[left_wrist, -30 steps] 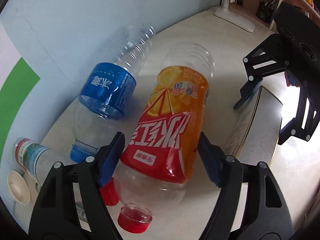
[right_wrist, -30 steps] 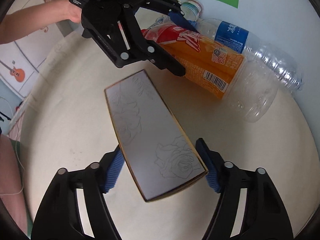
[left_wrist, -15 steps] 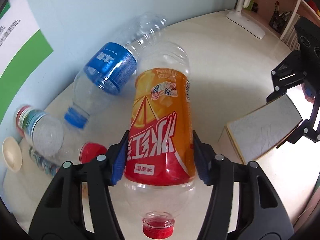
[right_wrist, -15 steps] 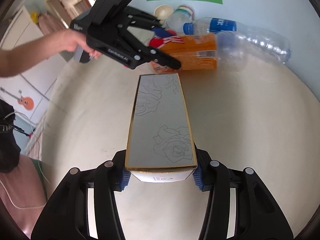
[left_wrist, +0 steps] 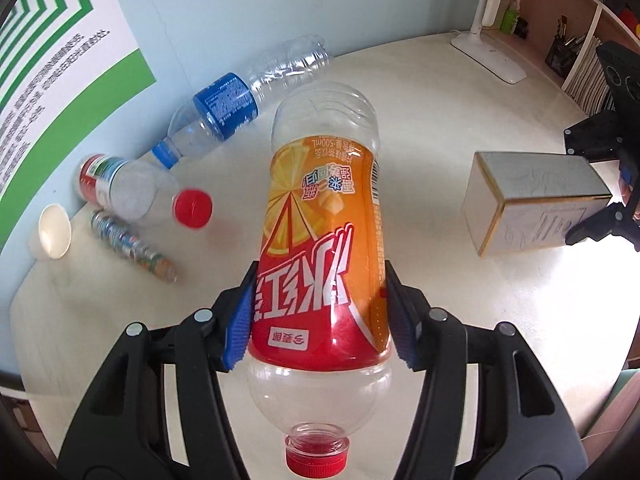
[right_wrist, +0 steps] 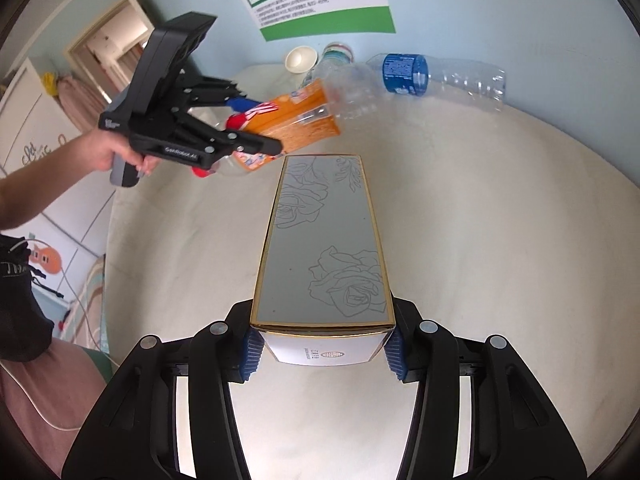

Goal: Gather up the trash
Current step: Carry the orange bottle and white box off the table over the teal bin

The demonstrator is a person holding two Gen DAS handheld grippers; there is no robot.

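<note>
a second ago my jaws stood loose around both pieces on the table (left_wrist: pixel 460 92); now my left gripper (left_wrist: pixel 320 320) is clenched on the orange bottle (left_wrist: pixel 324 216) and my right gripper (right_wrist: pixel 322 350) on the box (right_wrist: pixel 320 248), both lifted clear, so two pieces of trash are ready to carry off. the left view alone shows what remains: a blue bottle (left_wrist: pixel 224 100), a red-capped bottle (left_wrist: pixel 140 188), a cup (left_wrist: pixel 54 230). the right view shows the hand (right_wrist: pixel 112 156) holding my left gripper.

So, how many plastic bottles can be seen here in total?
3: orange bottle in the left gripper; blue-label bottle by the wall; red-cap bottle beside the paper cup. Others may be hidden.
</note>
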